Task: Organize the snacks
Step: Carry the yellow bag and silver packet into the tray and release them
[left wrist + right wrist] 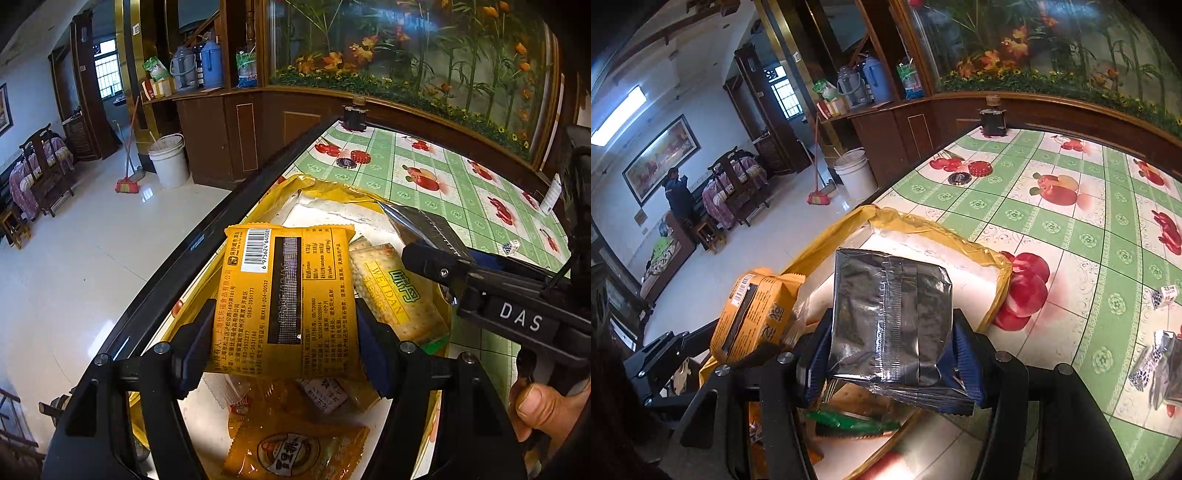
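The yellow foil snack packet [286, 299] is clamped upright in the left gripper [284, 350]; the silver foil snack packet [892, 321] is clamped in the right gripper [894, 354]; the yellow-rimmed white box [960, 251] lies directly beneath both.

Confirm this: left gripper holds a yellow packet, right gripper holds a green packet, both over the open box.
One error: the right gripper holds a silver packet, not a green one, as the right wrist view shows. The left gripper does hold the yellow packet, and both are over the open box.

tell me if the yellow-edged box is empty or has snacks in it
Has snacks: the yellow-edged box holds a cracker pack and an orange packet on its white floor.
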A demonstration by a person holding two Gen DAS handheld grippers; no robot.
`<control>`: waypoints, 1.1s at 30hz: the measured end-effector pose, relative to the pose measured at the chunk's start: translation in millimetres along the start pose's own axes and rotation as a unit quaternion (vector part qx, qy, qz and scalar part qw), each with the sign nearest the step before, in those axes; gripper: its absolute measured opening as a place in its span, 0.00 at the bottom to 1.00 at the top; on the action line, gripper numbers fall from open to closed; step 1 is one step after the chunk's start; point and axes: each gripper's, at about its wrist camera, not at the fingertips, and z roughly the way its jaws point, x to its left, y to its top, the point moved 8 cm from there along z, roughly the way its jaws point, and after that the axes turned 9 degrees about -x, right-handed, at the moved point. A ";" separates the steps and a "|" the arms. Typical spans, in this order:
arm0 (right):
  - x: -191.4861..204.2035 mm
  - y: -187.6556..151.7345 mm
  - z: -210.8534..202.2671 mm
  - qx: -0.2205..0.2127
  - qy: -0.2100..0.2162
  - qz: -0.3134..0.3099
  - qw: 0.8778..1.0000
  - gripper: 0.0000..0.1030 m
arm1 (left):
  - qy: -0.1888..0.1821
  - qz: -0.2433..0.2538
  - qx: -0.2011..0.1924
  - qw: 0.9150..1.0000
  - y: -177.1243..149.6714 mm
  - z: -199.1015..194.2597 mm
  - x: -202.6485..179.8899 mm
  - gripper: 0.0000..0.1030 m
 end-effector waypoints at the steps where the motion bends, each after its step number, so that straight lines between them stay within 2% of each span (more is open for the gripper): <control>1: -1.3 -0.5 2.0 0.001 0.000 0.003 1.000 0.58 | 0.001 0.000 0.002 1.000 -0.1 1.6 -0.3 0.68; 13: -5.0 -3.4 19.8 0.010 0.011 0.013 1.000 0.58 | 0.004 -0.002 0.007 1.000 1.8 7.9 -0.1 0.68; 20: -9.0 -2.1 21.6 0.007 0.009 0.019 1.000 0.58 | 0.002 -0.001 0.010 1.000 3.0 12.0 -0.5 0.68; 26: -12.1 0.3 26.9 0.011 0.006 0.025 1.000 0.58 | -0.001 0.001 0.018 1.000 16.9 23.0 -1.9 0.68; 33: -13.3 -0.2 29.5 0.012 0.001 0.029 0.999 0.58 | 0.000 0.000 0.028 1.000 14.1 28.5 -2.8 0.68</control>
